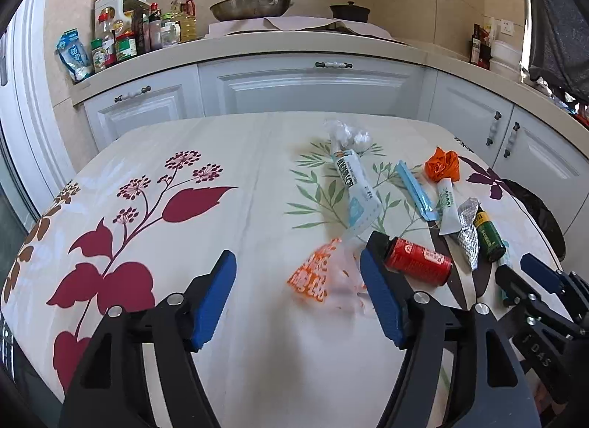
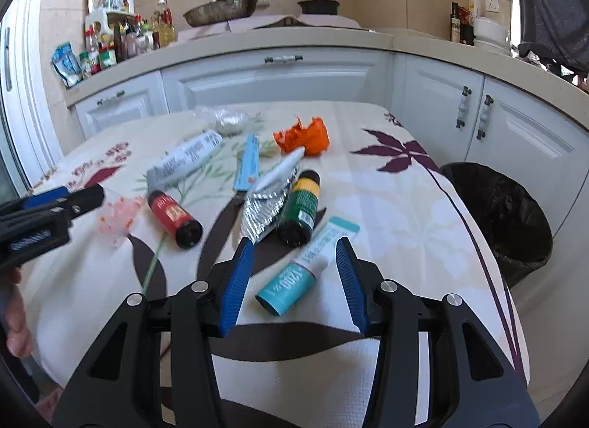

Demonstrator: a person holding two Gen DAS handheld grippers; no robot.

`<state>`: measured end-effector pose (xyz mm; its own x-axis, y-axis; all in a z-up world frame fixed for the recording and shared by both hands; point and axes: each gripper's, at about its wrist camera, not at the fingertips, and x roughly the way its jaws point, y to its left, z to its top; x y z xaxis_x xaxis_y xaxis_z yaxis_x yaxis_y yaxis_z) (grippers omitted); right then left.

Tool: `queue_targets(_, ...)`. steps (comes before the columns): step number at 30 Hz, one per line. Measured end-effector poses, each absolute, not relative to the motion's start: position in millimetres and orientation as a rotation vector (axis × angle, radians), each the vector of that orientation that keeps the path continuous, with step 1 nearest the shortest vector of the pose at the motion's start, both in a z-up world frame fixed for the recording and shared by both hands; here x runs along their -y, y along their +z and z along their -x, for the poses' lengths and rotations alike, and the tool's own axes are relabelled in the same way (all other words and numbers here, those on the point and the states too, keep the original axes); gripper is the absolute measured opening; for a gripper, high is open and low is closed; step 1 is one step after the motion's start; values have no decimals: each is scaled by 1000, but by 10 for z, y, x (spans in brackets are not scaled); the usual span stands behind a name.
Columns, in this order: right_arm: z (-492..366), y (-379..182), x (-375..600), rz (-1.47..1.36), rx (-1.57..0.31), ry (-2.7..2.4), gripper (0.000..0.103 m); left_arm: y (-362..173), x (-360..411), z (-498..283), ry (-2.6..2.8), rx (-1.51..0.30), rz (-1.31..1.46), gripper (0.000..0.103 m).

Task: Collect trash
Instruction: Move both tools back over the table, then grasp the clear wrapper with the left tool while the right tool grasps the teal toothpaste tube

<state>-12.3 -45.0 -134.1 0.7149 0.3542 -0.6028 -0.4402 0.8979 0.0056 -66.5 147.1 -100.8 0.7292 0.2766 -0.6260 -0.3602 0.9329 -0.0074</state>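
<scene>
I'd say I am barely started: the trash lies scattered on the worktop, and I can't tell whether the black-lined bin beside it holds anything. My right tongs gape wide, empty, around the teal tube. My left tongs are equally spread and empty, by the orange-printed bag and red bottle.

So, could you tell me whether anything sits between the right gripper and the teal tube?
Nothing visible does: the open right gripper already has the teal tube lying between its fingers on the table.
</scene>
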Motion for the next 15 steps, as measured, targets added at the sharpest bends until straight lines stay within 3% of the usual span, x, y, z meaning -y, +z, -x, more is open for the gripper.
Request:
queue_targets(5,74,-1386,571,134,-653,398,43,-1060,-1470,708,343,-682,157,71)
queue_targets(7,57,-1398,625,126,-659,392,34,-1088,-1460,740,338,-686,159,71)
queue_targets(9,49,-1411,664,123,-662,388,32,-1105,-1443,755,335,-683,155,71)
queue_targets(15,28,-1397,700,113,-657,387,32,-1151,-1454,672,326,-692,148,71)
